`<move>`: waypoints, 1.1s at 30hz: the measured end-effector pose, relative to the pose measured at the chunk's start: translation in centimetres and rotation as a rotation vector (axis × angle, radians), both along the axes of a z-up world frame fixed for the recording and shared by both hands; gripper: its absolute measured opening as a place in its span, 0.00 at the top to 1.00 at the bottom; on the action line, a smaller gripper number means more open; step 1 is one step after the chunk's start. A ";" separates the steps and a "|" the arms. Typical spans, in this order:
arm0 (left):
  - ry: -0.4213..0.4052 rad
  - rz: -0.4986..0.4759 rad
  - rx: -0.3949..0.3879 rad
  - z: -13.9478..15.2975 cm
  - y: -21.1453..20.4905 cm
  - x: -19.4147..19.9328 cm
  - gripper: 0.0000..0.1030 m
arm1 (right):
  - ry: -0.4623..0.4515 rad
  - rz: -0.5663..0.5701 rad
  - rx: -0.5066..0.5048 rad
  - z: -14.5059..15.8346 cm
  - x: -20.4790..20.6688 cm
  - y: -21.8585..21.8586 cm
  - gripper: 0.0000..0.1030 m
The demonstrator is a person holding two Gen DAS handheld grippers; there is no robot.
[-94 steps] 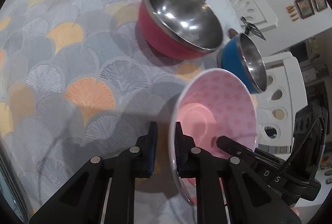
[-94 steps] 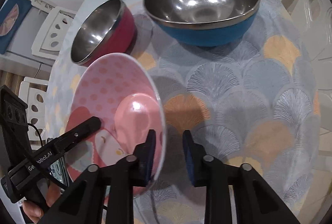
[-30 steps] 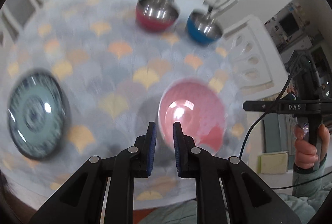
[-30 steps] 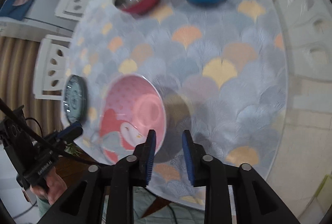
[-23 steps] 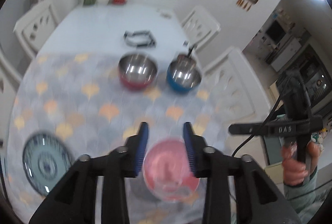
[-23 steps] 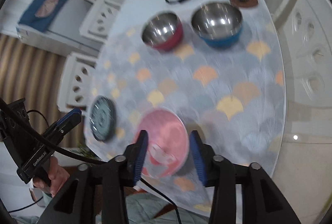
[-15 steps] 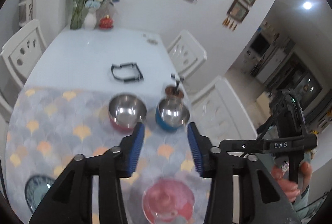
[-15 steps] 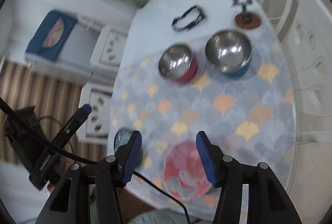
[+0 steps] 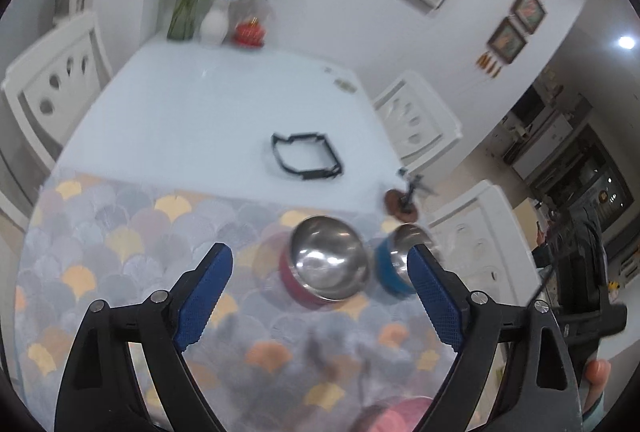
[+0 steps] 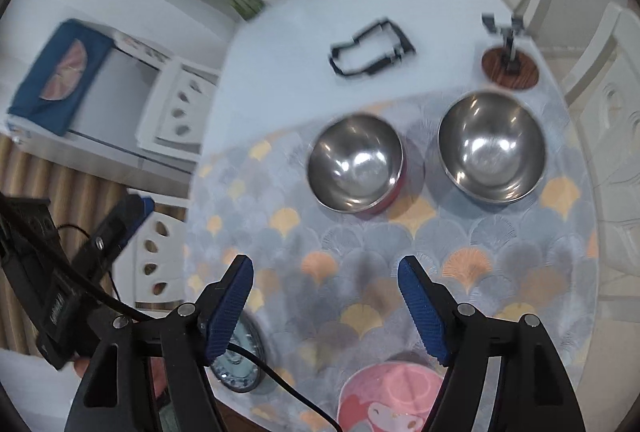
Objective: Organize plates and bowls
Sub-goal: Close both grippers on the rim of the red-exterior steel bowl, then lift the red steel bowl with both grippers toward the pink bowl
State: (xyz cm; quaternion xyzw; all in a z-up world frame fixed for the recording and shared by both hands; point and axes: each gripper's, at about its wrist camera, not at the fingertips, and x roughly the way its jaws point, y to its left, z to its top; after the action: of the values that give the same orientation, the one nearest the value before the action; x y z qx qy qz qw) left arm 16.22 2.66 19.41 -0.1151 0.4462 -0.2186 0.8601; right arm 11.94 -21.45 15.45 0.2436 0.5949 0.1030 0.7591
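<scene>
The left gripper (image 9: 318,280) is standing wide open, gripping nothing and touching nothing. The right gripper (image 10: 325,290) is likewise spread wide and holding nothing. The pink plate (image 10: 390,398) is lying on the patterned tablecloth (image 10: 500,256) at 6 o'clock, below the right gripper. The red bowl (image 10: 356,168) and blue bowl (image 10: 492,146) are sitting side by side at 12 o'clock. A teal plate (image 10: 240,364) is lying at 7 o'clock.

Two bowls (image 10: 356,166) (image 10: 492,146) side by side, plate (image 10: 394,394) nearer, all on cloth (image 10: 500,256).
</scene>
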 end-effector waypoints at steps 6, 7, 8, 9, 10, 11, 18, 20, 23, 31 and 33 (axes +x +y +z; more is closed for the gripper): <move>0.160 -0.029 -0.009 -6.8 0.6 4.5 0.16 | 0.085 -0.021 -0.045 -5.5 2.5 1.0 0.29; 0.186 -0.032 -0.013 -7.7 0.6 4.9 0.17 | 0.101 -0.033 -0.034 -6.3 3.0 1.1 0.29; 0.212 -0.037 -0.024 -8.6 0.6 5.5 0.18 | 0.111 -0.042 -0.029 -7.0 3.3 1.0 0.29; 0.235 -0.038 -0.037 -9.4 0.7 6.0 0.20 | 0.121 -0.056 -0.026 -7.8 3.8 1.0 0.30; 0.261 -0.034 -0.049 -10.3 0.6 6.6 0.20 | 0.124 -0.064 -0.026 -8.2 4.1 0.9 0.31; 0.289 -0.034 -0.054 -11.2 0.4 7.3 0.21 | 0.126 -0.070 -0.029 -8.6 4.4 0.9 0.32; 0.370 -0.118 -0.034 -14.4 -3.9 9.8 0.51 | 0.143 -0.144 -0.064 -10.8 6.5 -0.5 0.47; 0.374 -0.134 -0.008 -15.0 -4.9 10.0 0.63 | 0.153 -0.152 -0.077 -11.5 6.9 -0.8 0.53; 0.383 -0.148 0.022 -15.8 -5.9 10.5 0.79 | 0.169 -0.164 -0.070 -12.4 7.2 -1.0 0.60; 0.352 -0.151 0.081 -15.7 -6.3 10.0 0.89 | 0.159 -0.126 -0.099 -12.6 7.5 -0.1 0.79; 0.355 -0.143 0.085 -15.5 -6.1 9.8 0.89 | 0.169 -0.116 -0.091 -12.4 7.4 0.1 0.79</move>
State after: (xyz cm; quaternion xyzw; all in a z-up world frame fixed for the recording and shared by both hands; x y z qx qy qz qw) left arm 25.99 -3.46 3.96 -0.0837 0.6069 -0.2363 0.7542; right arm 19.31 -21.37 3.03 0.2508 0.6455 0.0109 0.7213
